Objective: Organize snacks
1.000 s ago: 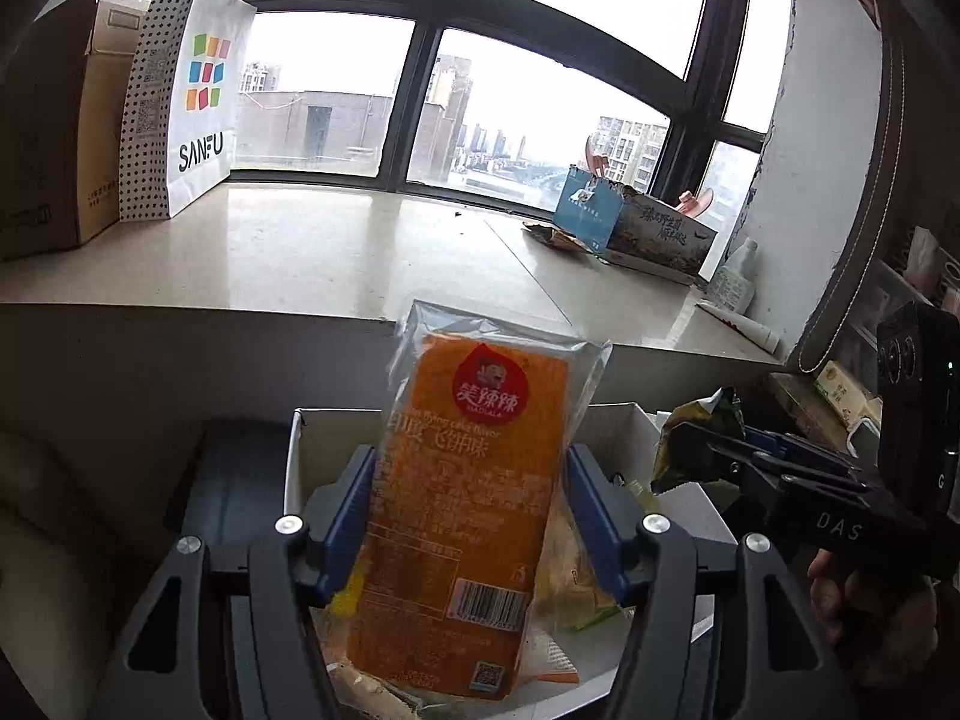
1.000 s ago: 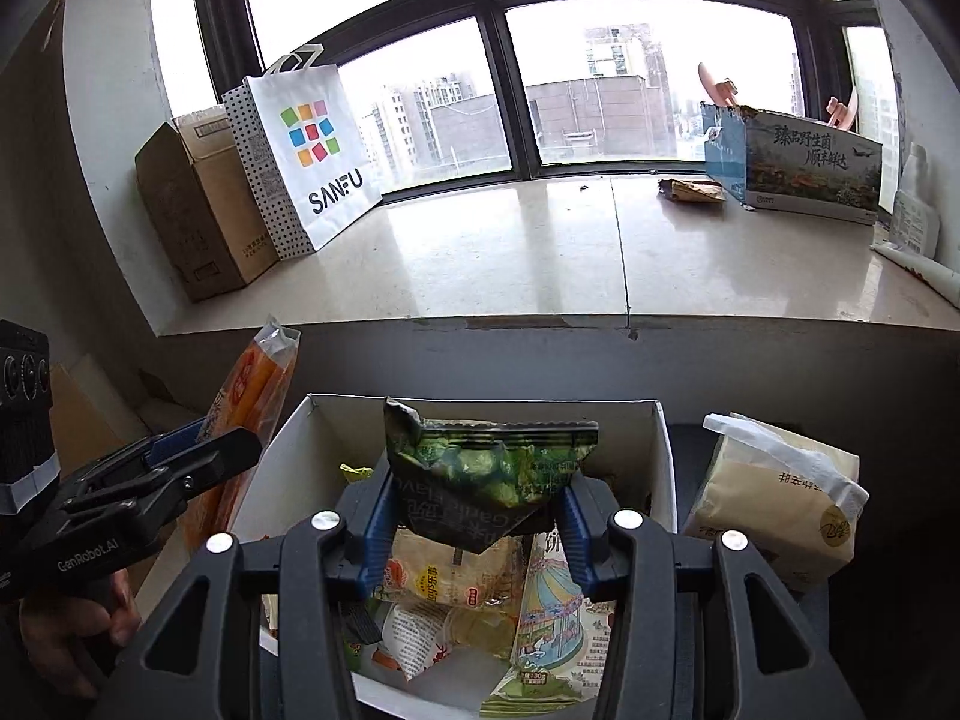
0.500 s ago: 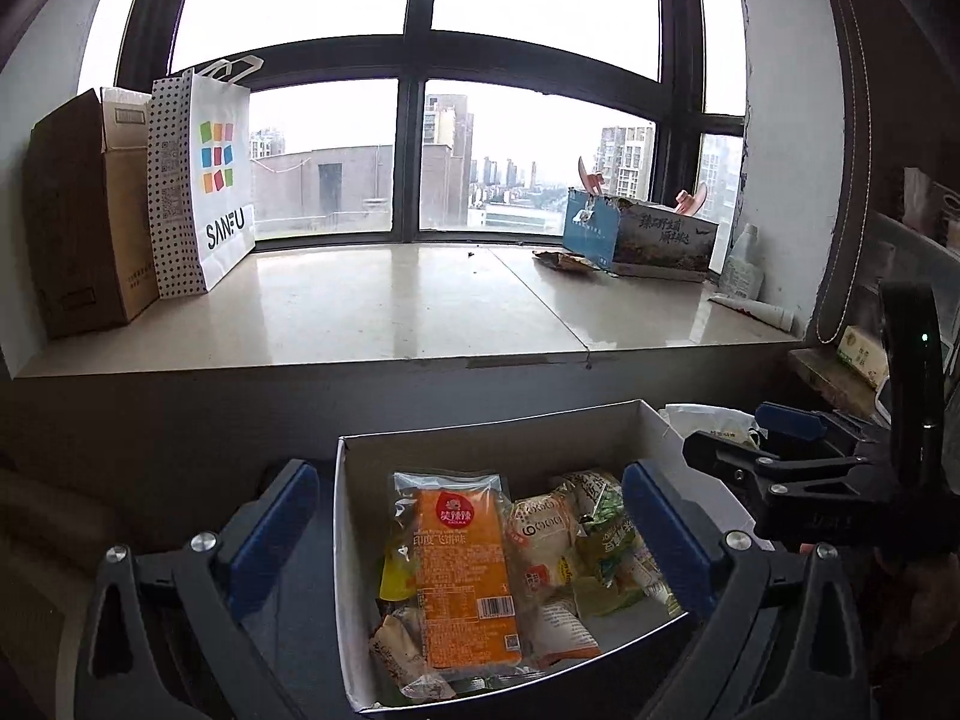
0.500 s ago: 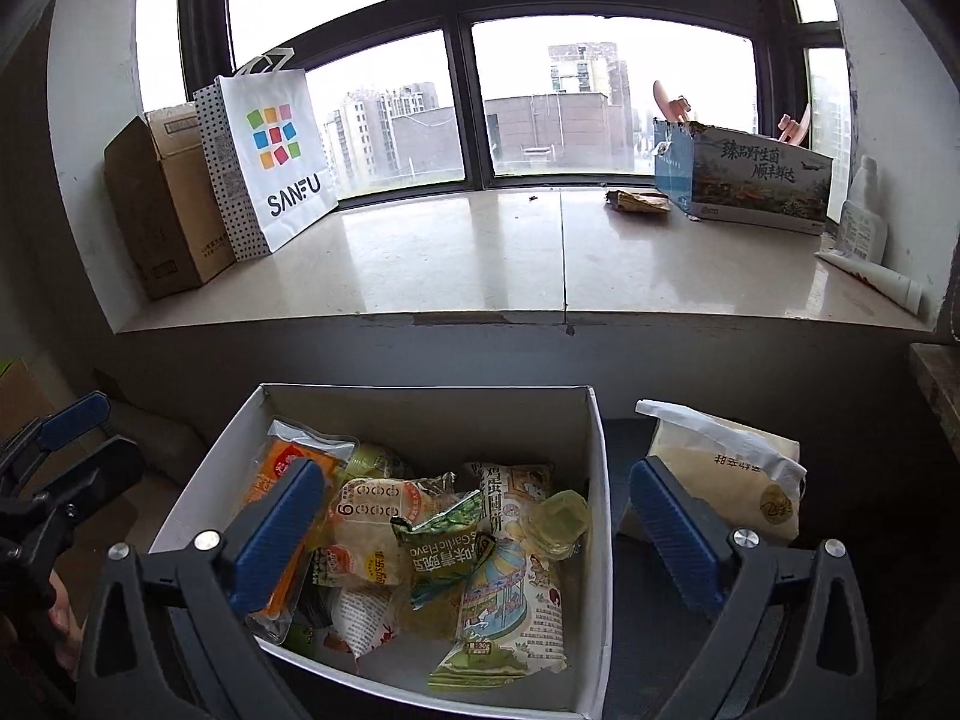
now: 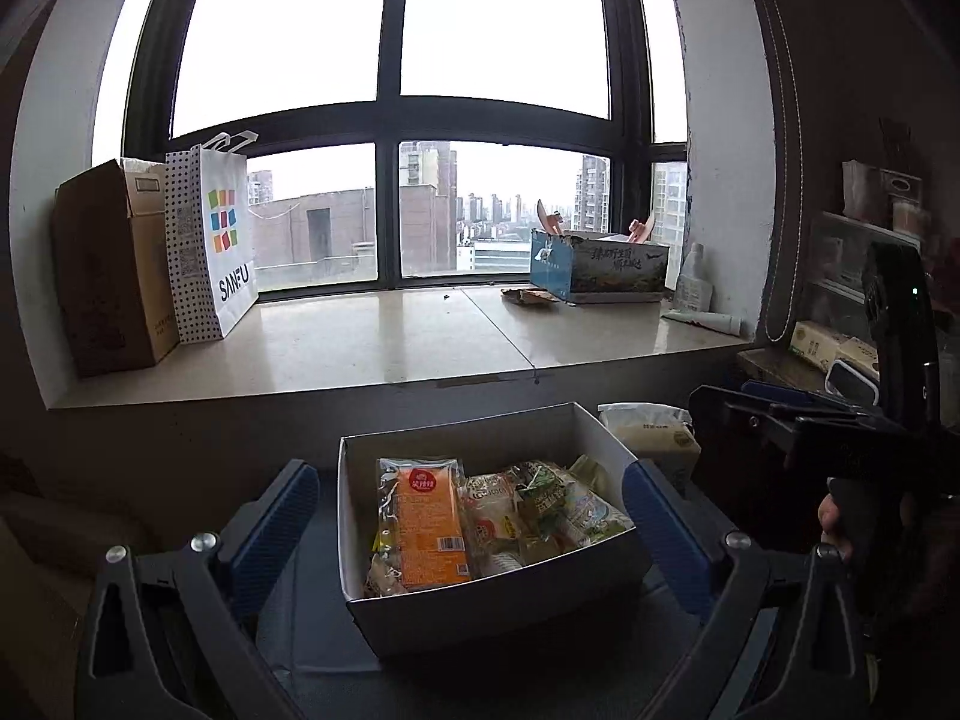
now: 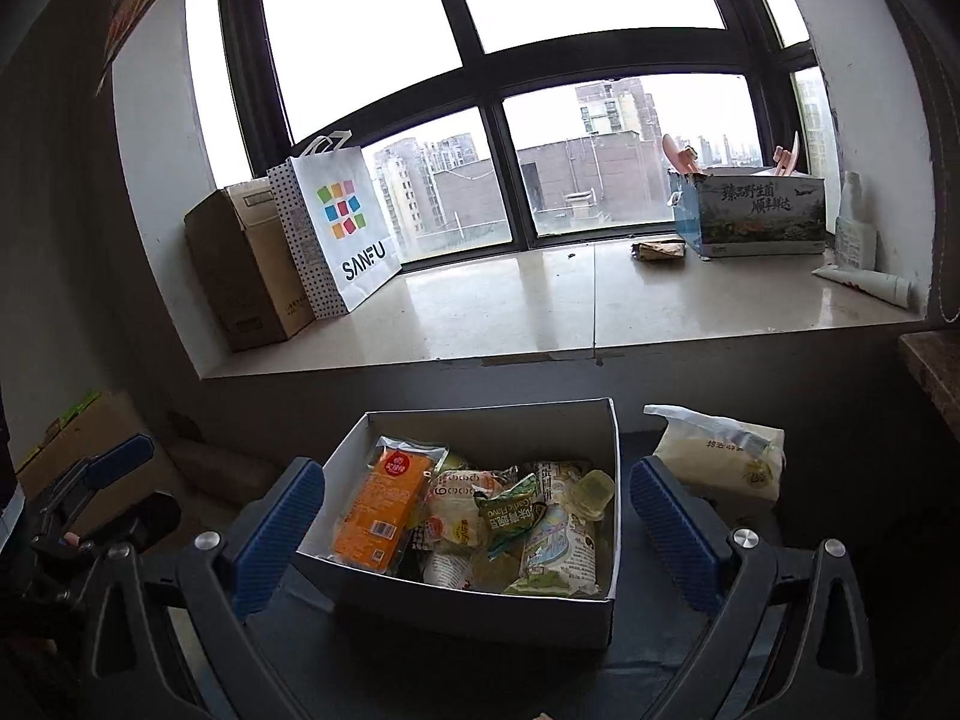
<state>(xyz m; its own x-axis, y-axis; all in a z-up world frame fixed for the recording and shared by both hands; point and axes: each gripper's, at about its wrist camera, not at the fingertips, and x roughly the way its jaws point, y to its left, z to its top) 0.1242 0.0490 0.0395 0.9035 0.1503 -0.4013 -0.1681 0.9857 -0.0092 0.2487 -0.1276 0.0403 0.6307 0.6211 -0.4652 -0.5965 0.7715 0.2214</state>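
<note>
Both packets dropped into box [image 5: 480, 606]; only right view shows jelly cup [image 6: 595, 487].

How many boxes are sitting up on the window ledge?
2: a brown cardboard box at the left end beside the white bag, and a blue printed box at the right end. None seem hidden.

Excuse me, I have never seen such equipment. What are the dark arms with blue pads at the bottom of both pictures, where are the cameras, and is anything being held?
These are two hand-held grippers; a person holds one in each hand. Each carries a camera looking forward along its two blue-padded fingers, so one picture comes from the left gripper and one from the right gripper. Both are open and hold nothing. Ahead of them stands a white box filled with snack packets, among them an orange packet. A pale bag lies beside the box, outside it. Behind is a windowsill with a paper shopping bag.
</note>
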